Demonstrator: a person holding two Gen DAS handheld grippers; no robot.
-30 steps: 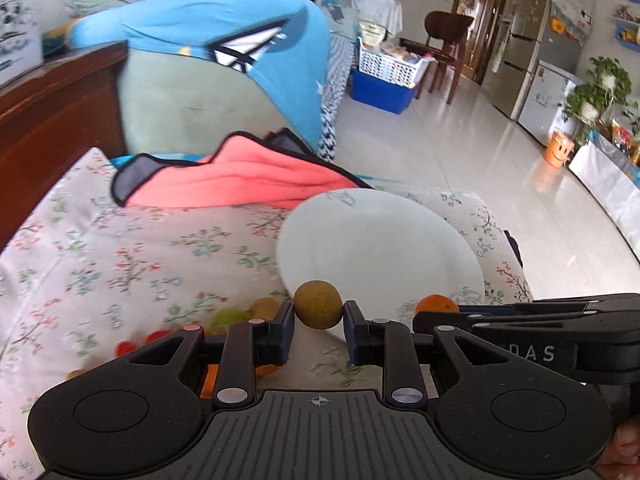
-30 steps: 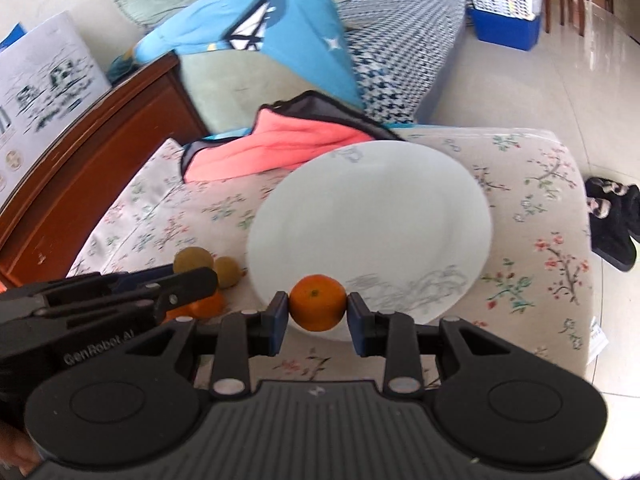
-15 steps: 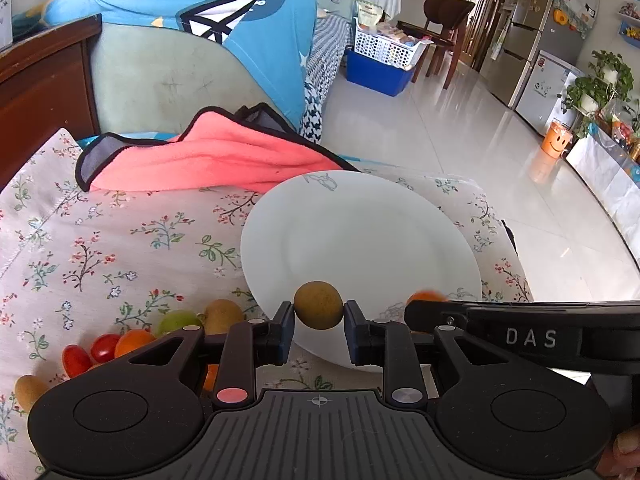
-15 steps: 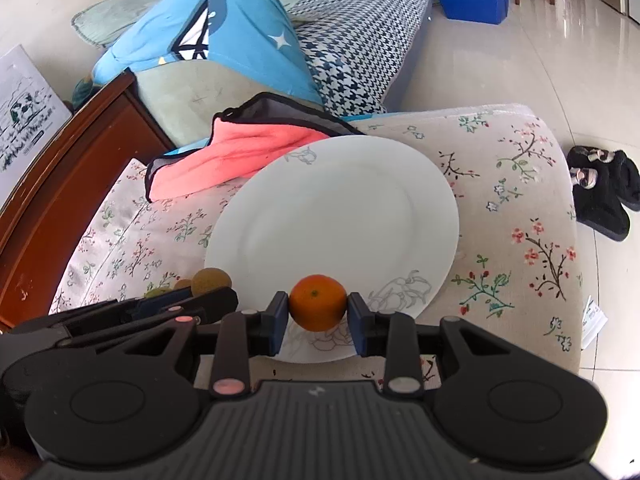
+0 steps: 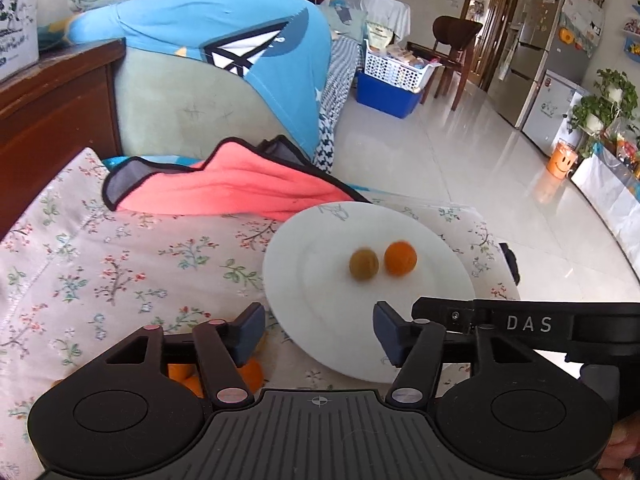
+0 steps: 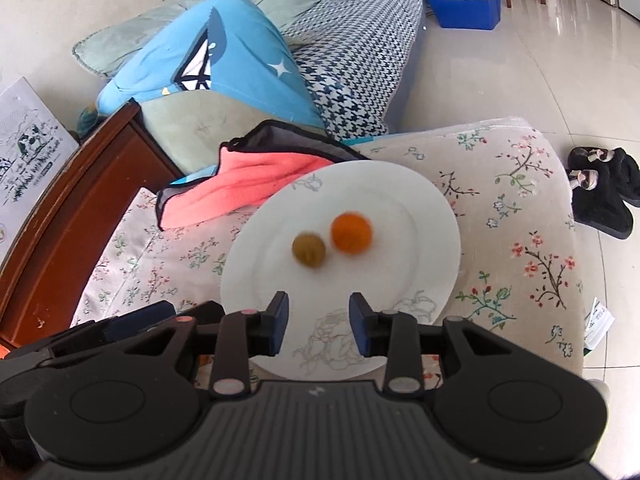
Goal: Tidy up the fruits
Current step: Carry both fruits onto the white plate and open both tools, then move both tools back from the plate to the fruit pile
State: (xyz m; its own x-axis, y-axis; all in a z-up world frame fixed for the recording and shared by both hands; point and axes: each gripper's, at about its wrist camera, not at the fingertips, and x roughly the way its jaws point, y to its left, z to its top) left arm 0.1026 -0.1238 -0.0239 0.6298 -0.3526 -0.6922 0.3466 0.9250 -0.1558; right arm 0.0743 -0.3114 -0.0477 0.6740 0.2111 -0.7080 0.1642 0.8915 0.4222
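On the white plate (image 6: 436, 216), which lies on the floral cloth (image 5: 120, 272), two fruits are seen side by side, close to each other: a brownish-green fruit (image 6: 308, 249) on the left and an orange fruit (image 6: 351, 233) on the right. Both are blurred.

The left gripper (image 5: 319, 334) is over the near edge of the plate; its jaws are opening and nothing is between them. The right gripper (image 6: 318, 324) is also released, w/ empty jaws, over the drawn pattern on the plate rim.

More orange fruits (image 5: 250, 374) are partly hidden under the left gripper.

The letters "DAS" (image 5: 529, 323) are read on the right gripper's side in the left wrist view. A pink cloth (image 5: 232, 192) lies behind the plate.
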